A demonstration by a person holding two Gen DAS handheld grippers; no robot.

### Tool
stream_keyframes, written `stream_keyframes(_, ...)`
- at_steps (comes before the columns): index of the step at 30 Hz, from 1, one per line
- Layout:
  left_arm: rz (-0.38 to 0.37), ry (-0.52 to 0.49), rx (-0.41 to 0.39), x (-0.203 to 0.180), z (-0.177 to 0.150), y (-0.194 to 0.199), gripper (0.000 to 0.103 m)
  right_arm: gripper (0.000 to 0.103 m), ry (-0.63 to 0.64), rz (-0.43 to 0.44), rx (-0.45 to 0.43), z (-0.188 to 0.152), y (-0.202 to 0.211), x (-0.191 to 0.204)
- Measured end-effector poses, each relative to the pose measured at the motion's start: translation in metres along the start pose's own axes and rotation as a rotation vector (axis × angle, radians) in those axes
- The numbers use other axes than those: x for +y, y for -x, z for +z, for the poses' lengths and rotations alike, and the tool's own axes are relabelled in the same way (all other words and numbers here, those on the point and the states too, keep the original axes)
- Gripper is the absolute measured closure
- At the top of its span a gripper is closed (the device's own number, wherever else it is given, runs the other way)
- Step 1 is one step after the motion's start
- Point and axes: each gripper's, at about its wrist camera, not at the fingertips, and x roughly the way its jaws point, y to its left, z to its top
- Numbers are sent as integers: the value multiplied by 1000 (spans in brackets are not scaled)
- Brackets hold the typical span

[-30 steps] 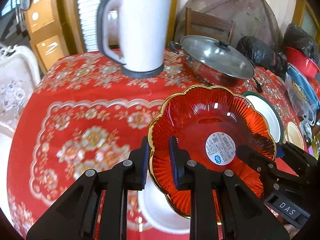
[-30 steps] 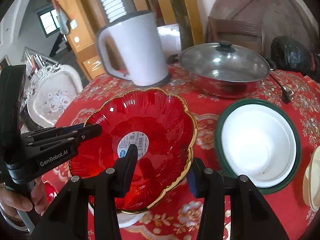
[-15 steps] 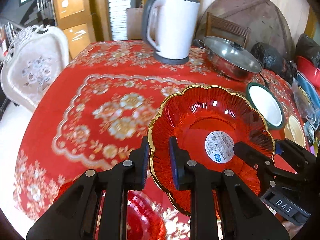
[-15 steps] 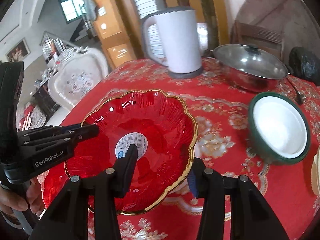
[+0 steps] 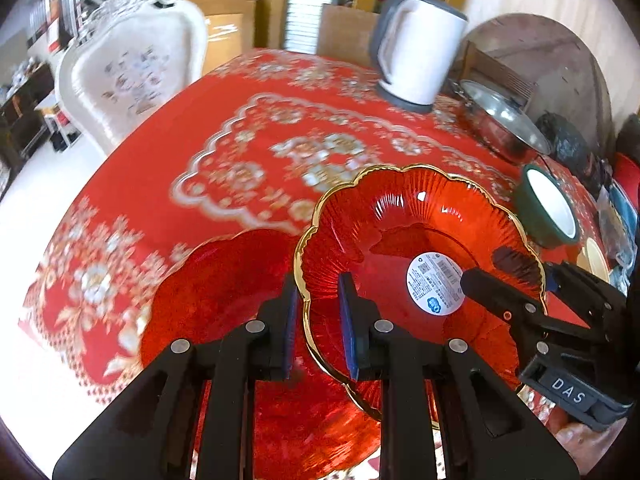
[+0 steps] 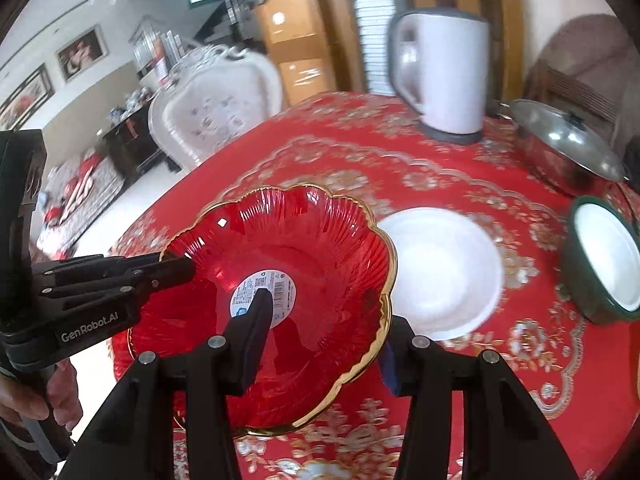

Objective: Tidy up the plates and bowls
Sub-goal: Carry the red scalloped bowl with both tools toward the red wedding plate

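A red glass bowl [image 5: 420, 232] with a gold scalloped rim and a round white label is held in the air between both grippers. My left gripper [image 5: 318, 320] is shut on its left rim. My right gripper [image 6: 324, 336] is shut on its right rim, one finger inside the bowl; it also shows in the left wrist view [image 5: 520, 304]. The bowl also shows in the right wrist view [image 6: 288, 280]. A second red bowl [image 5: 224, 288] sits on the table below and left. A white plate [image 6: 440, 272] lies to the right.
A green bowl [image 6: 604, 256] with a white inside sits at the right. A white kettle [image 6: 444, 72] and a lidded steel pan [image 6: 564, 144] stand at the back of the red-clothed table [image 5: 256, 152]. A white chair [image 5: 128, 68] stands at the table's left edge.
Both grippers have carried the red bowl toward the left and back from the kettle. The second red bowl has come into view beneath it, and the white plate now lies clear to its right.
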Motion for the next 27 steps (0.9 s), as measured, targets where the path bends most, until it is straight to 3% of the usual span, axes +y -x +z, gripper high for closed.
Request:
stream_keyframes(14,35,95,17,53,-45,12,84,54,124,46,84,-13,-29,63)
stream_keyframes(27,58,132,51,72,-62,-5,84,54,162,45,160,-26,-56,81)
